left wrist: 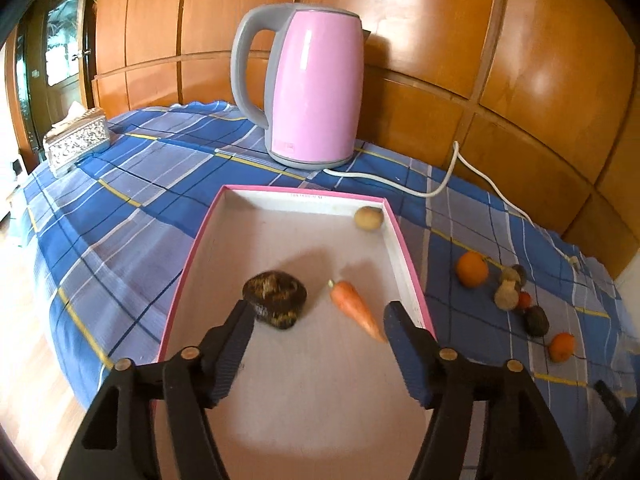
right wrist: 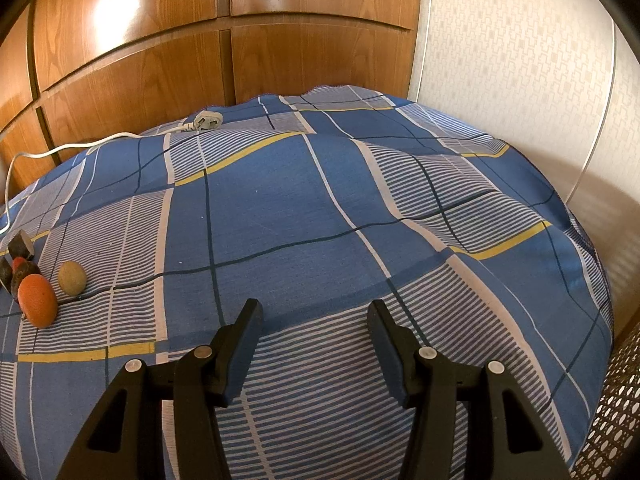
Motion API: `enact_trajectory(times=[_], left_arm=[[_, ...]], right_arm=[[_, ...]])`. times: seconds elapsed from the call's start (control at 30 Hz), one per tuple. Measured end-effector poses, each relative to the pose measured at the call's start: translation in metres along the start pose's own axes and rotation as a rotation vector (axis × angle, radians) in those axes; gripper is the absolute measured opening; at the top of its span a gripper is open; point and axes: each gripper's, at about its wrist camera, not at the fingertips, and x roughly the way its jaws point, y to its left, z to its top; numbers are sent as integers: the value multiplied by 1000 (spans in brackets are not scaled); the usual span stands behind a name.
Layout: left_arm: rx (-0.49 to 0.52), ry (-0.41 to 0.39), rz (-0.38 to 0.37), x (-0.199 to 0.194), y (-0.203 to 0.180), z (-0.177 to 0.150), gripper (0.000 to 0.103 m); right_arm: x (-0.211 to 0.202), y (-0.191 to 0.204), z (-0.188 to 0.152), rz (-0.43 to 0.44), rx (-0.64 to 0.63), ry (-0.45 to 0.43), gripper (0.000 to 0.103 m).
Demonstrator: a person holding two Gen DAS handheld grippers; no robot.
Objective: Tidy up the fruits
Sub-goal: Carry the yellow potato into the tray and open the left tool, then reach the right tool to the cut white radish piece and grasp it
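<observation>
The left gripper hangs over the pink-rimmed tray with its fingers spread wide and holding nothing. Just ahead of them, between the two tips, lie a dark knobbly fruit near the left finger and a carrot whose thin end runs toward the right finger; its long axis slants from far-left to near-right. A pale round fruit sits in the tray's far right corner.

The fruits not yet sorted lie on the tabletop outside the tray, to the right of the left gripper's fingers: a larger orange, a cluster of brownish and dark pieces, and a smaller orange.

The right gripper is also spread and empty, over bare checked cloth. From its fingers the same group sits well off to the far left: an orange, a tan round fruit and dark pieces. Judging by this, the right gripper is probably the nearer one to the loose fruit and would need to swing left.

Only the left view shows the tray, the kettle and the tissue box; only the right view shows the plug at the end of the cord.
</observation>
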Motion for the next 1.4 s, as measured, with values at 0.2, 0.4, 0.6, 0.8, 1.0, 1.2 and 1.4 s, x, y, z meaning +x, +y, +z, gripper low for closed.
enact_trajectory(times=[0.2,0.4,0.6,0.8,1.0,1.2,1.4], left_arm=[[1,-15,21,-18,-3,-13,78],[-5,-17,24,-28,1,-21,84],[-1,-6,23,-31,3,-29,87],[-10,7,26,-31,9,-37,87],[-8,12,26,-31,14,-42,87],[-15,24,15,-28,20,-46,87],[-10,30,-2,-26,19,-47,87]], right_arm=[[0,0,0,2,1,0,56],[0,1,1,3,2,1,57],[0,1,1,2,1,2,57],[0,3,1,-2,-4,6,57],[-2,3,3,-3,-15,17,57],[-11,12,13,29,-37,19,57],[-28,51,35,226,-105,26,56]])
